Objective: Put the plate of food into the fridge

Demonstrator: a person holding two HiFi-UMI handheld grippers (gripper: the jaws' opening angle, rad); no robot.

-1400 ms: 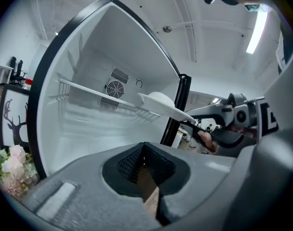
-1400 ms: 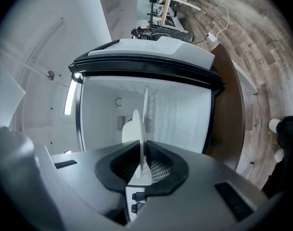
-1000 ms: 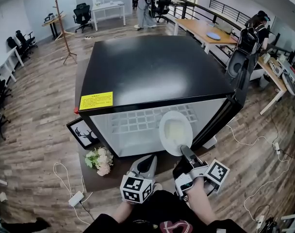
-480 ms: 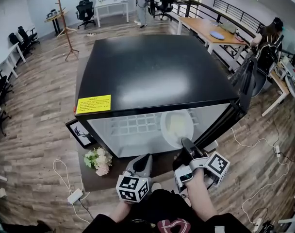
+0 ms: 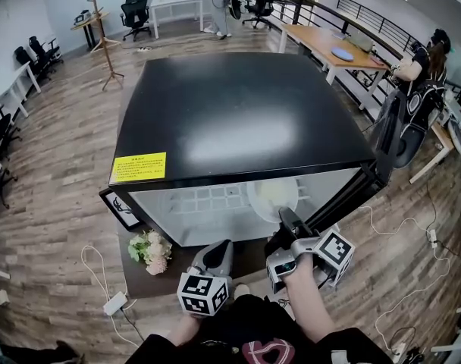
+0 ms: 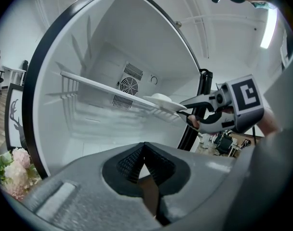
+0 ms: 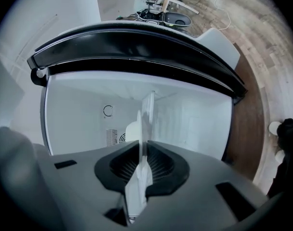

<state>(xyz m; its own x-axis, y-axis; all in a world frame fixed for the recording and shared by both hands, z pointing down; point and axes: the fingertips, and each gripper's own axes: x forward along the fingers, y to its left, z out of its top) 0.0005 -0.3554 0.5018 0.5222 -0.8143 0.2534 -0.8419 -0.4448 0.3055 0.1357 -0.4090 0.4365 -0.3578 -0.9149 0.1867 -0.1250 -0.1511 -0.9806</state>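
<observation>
Plate (image 5: 270,194) is over the fridge (image 5: 238,112) shelf (image 5: 211,198), my right gripper (image 5: 284,217) fingers (image 7: 163,170) clamped on its rim; my left gripper (image 5: 222,246) fingers (image 6: 129,165) are together, empty.

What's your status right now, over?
Right tongs shut on plate of food. Left tongs shut, empty. Plate at front edge of wire shelf. Fridge open, nothing blocking.

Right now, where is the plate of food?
In the head view the plate sits at the right of the open fridge, half under its black top, over the white shelf, its near rim clamped by the right gripper.
</observation>
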